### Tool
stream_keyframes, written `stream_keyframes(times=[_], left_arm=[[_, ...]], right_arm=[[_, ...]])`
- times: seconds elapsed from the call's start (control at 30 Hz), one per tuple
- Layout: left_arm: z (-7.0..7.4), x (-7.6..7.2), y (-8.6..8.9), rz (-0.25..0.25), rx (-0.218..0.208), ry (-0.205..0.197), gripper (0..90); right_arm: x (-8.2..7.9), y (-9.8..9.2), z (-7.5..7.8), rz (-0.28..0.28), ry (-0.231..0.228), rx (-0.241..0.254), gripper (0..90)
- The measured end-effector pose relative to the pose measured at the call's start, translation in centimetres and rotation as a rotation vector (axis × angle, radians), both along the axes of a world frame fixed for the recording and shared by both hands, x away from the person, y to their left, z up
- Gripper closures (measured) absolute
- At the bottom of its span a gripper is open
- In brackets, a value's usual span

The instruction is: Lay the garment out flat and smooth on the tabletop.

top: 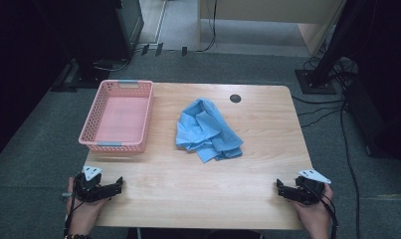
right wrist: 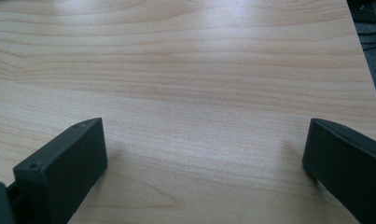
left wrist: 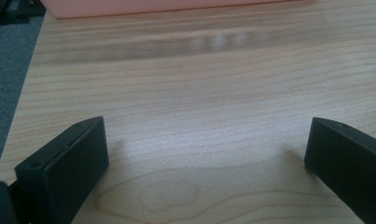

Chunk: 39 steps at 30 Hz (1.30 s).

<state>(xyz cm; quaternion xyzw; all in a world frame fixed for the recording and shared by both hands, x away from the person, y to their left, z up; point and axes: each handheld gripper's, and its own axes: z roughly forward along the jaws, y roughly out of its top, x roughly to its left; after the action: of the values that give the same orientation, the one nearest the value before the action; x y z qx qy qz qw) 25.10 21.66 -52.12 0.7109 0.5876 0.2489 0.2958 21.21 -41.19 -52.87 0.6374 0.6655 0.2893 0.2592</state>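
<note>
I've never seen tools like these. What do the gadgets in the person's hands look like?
Each hand holds a black, blocky device: the left gripper and right gripper each have two flat, rectangular black jaws. A pale grey three-cornered plate sits on top of each. A dark cable trails from the right one. The left wrist wears a beaded bracelet.

Wood desk (top: 198,184), mid frame. Pink basket (top: 117,115) on its upper left, blue cloth (top: 208,130) crumpled at center, dark round hole (top: 235,98) near top edge.
</note>
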Motion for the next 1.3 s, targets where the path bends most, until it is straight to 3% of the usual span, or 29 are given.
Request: stream_keyframes(times=[0.2,0.3,0.37,0.6,0.77,1.07,1.2,1.3], left_arm=[[0.0,0.1,0.0,-0.003,-0.001,0.000,0.0],[0.0,0.1,-0.1,-0.003,0.000,0.000,0.0],[0.0,0.1,-0.1,-0.003,0.000,0.000,0.0],[0.0,0.1,-0.1,-0.004,0.000,0.001,0.0],[0.0,0.1,-0.1,-0.004,0.000,0.001,0.0],[0.0,0.1,-0.1,-0.004,0.000,0.001,0.0],[0.0,0.1,-0.1,-0.004,0.000,0.000,0.0],[0.0,0.1,-0.1,-0.004,-0.001,0.000,0.0]], right_arm=[[0.1,-0.1,0.1,-0.007,0.011,0.002,0.2],[0.0,-0.4,0.5,-0.009,-0.003,0.048,3.0],[0.0,-0.6,1.1,0.001,-0.019,0.077,3.0],[0.0,-0.1,3.2,0.028,-0.040,0.090,4.2],[0.3,1.1,5.6,0.072,-0.068,0.092,4.9],[1.3,3.5,8.0,0.141,-0.087,0.074,4.9],[1.8,4.5,8.7,0.171,-0.111,0.103,6.0],[2.5,5.8,9.5,0.195,-0.111,0.066,6.1]])
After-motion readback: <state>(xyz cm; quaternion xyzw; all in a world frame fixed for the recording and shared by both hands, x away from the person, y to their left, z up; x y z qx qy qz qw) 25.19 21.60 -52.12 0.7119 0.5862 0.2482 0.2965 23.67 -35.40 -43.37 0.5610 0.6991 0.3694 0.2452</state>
